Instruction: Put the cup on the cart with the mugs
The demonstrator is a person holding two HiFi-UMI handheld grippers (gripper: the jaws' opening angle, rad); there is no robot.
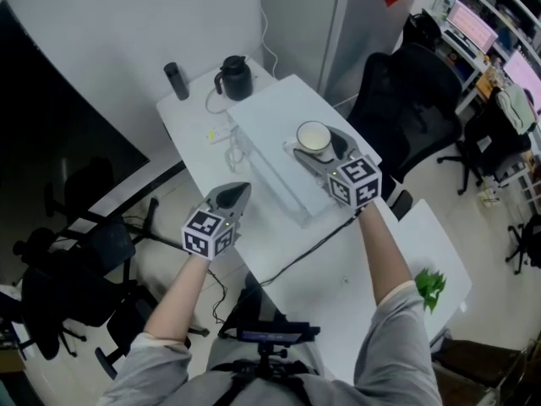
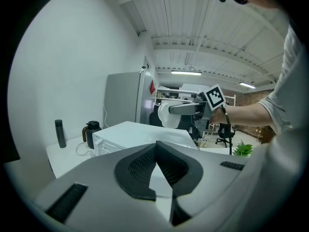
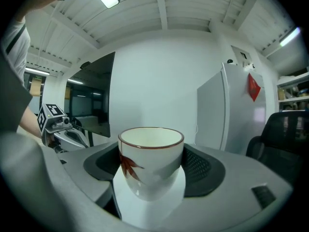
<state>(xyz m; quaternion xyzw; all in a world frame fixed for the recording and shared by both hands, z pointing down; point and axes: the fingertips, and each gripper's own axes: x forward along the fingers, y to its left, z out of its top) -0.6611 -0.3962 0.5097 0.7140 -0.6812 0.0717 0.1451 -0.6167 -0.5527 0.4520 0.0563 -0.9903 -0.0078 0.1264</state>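
Observation:
A white cup (image 1: 314, 136) with a brown rim and a red leaf print sits upright between the jaws of my right gripper (image 1: 315, 148), which is shut on it above a white box. The right gripper view shows the cup (image 3: 150, 161) gripped at both sides by the black pads (image 3: 200, 170). My left gripper (image 1: 234, 194) hovers lower left of the box, its jaws meeting at the tips with nothing in them. From the left gripper view, the cup (image 2: 165, 114) hangs beyond the box. No cart with mugs shows in any view.
The white box (image 1: 275, 155) lies on a white table (image 1: 196, 138) with a black kettle (image 1: 235, 77) and a dark bottle (image 1: 176, 80). Black office chairs (image 1: 410, 100) stand right, another (image 1: 59, 286) left. A green plant (image 1: 429, 288) sits on the near table. A grey fridge (image 3: 231, 110) stands behind.

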